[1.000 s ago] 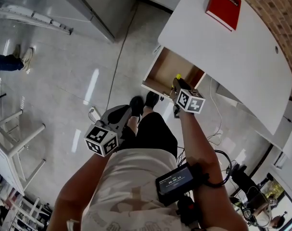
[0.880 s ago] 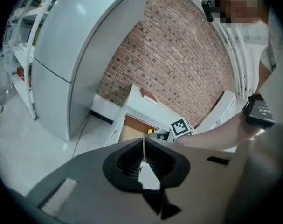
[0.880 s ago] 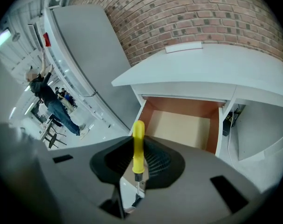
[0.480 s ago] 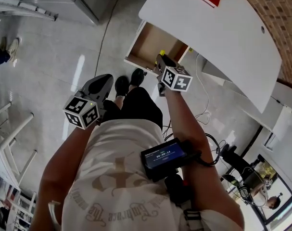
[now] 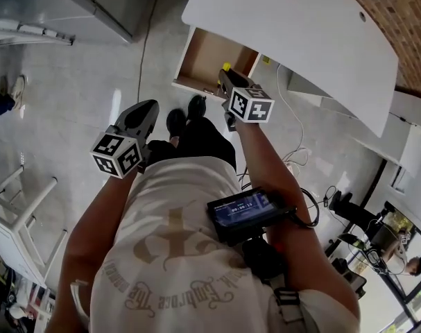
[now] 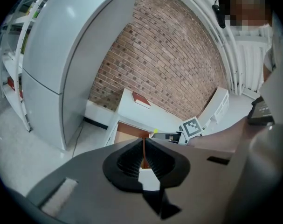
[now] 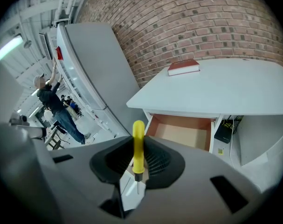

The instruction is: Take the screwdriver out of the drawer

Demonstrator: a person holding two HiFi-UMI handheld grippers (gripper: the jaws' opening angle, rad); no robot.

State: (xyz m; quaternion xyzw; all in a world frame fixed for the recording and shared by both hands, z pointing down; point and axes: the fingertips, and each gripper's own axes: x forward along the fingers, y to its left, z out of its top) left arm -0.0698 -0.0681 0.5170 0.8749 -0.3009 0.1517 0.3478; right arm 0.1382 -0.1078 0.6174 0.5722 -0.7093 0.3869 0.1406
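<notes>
the screwdriver (image 7: pixel 138 136) is held pinched in the right gripper (image 7: pixel 137 164), clear of the open drawer (image 7: pixel 183 130) and out in front of it, beside the counter (image 7: pixel 216 90). a slip is to be feared: the smooth handle is gripped only near its blade end, so a jolt could tip it loose into the drawer or onto the floor. the left gripper (image 6: pixel 143 155) is closed on nothing, left of the drawer. a slim glossy yellow handle and a short thin metal blade are shown.

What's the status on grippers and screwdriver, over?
Right gripper shut on the yellow screwdriver. Screwdriver held out of the open drawer. Left gripper shut, empty. Nothing in the way.
</notes>
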